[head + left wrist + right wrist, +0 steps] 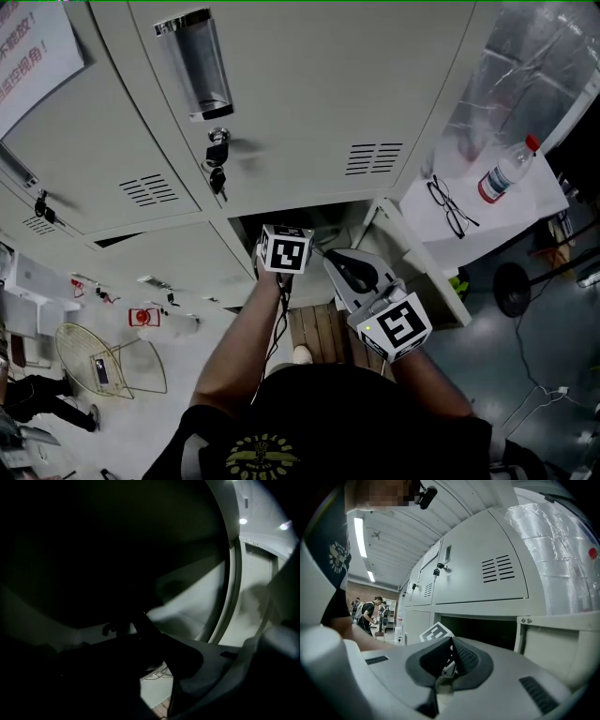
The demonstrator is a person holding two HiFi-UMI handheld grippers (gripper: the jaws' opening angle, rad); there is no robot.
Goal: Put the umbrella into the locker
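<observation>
Umbrella (157, 637), a dark shape clamped in the left hand-held gripper (157, 667) inside the locker (192, 599), is best laid down well within it before release, while the right hand-held gripper (449, 660), jaws together and empty, is held clear outside.

I count two grippers, left (158, 674) and right (448, 661), one open locker (328, 217), one bottle (505, 170) and one pair of glasses (453, 206).
</observation>
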